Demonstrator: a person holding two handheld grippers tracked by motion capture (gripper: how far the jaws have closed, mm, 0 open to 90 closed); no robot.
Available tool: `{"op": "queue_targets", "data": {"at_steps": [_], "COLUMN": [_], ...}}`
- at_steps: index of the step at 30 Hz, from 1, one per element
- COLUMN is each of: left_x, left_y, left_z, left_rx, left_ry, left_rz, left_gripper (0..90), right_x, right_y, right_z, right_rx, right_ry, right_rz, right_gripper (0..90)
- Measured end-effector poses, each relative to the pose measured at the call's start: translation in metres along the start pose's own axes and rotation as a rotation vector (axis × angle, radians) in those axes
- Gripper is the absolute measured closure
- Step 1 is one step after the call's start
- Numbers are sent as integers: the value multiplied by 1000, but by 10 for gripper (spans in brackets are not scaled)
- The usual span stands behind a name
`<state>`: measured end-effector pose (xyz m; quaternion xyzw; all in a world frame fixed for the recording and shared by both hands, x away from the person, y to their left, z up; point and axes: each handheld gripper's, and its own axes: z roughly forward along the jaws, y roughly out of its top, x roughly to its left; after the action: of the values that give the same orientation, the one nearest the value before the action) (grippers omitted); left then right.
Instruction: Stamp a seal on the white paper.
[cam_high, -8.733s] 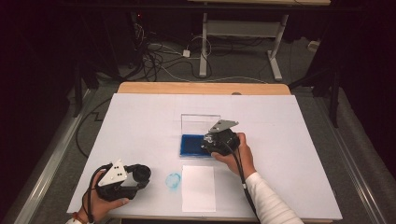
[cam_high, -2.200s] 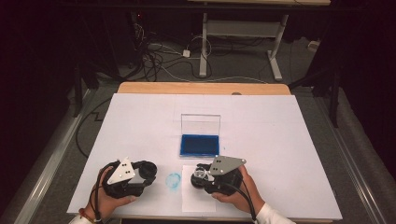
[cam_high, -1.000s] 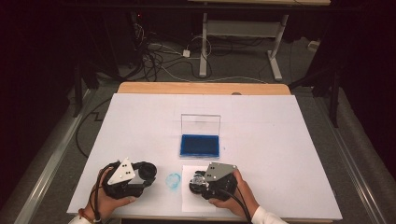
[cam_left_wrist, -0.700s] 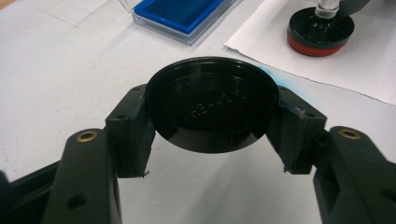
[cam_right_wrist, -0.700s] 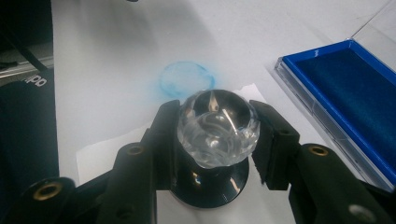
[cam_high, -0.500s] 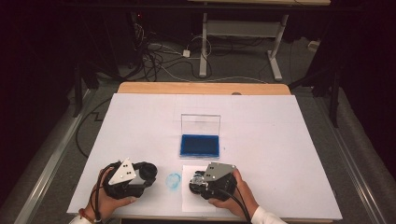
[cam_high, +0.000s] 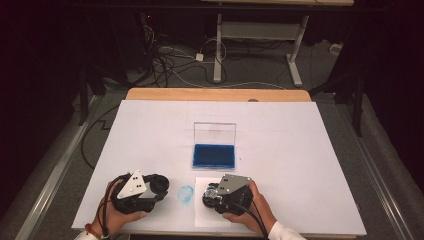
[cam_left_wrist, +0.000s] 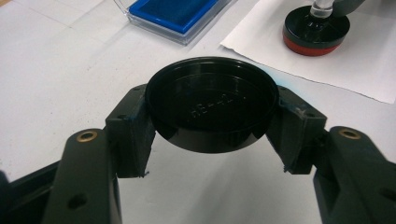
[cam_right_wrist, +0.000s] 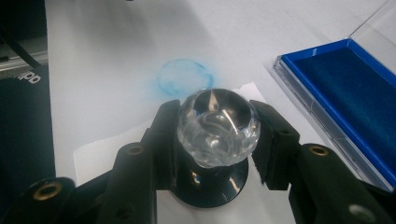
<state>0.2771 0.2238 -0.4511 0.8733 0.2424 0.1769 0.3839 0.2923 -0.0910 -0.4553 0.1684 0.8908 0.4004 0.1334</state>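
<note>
Both hands sit low at the near edge of the table (cam_high: 310, 150), forearms coming in from the bottom of the high view, each hand wrapped round its gripper body w/ the grey plate facing up.

Left gripper (cam_high: 159, 186): held about level, pointing across toward the right hand, just left of a faint blue ring mark (cam_high: 186, 193) on the table. Its jaws pinch a round black cap (cam_left_wrist: 212, 103) at its two sides; in the left gripper view the cap is off the table, hollow side toward the camera, pads pressed on its rim. No gap at either pad.

Right gripper (cam_high: 210, 194): over the white sheet of paper (cam_high: 205, 219) at the near edge, hand tucked behind it, wrist near the table edge. Jaws are closed on the clear faceted knob (cam_right_wrist: 218, 127) of a stamp (cam_right_wrist: 212, 179); the stamp's black round base is below the knob, on the paper. From the left gripper view the stamp stands upright on the sheet, red band at the bottom of its base, flat on the paper as far as one can tell.

Blue ink pad (cam_high: 214, 155) lies farther out, mid-table, clear lid standing open behind it; apart from both grippers. The ring mark is between the two grippers, just off the paper's left edge.
</note>
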Motion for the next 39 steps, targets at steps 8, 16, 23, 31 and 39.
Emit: {"op": "queue_targets", "data": {"at_steps": [8,16,23,31,39], "left_x": [-1,-1,-1,0,1], "left_y": [1,1,-1,0,1], "left_z": [1,1,-1,0,0], "left_rx": [4,8,2,6,1], "left_ry": [-5,-6,-4,-5,-6], "left_rz": [8,7,1,5,4], "left_gripper": [367,367,367,367,367], "right_x": [-2,-1,0,2,-1], "right_y": [2,0,-1,2,2], "right_z": [1,0,0,1,-2], "right_rx": [12,12,9,28,29], "right_ry": [8,2,-7,-19,-5], "right_rz": [-7,-5,-17,-27,-10], "right_gripper": [570,570,570,570,570]}}
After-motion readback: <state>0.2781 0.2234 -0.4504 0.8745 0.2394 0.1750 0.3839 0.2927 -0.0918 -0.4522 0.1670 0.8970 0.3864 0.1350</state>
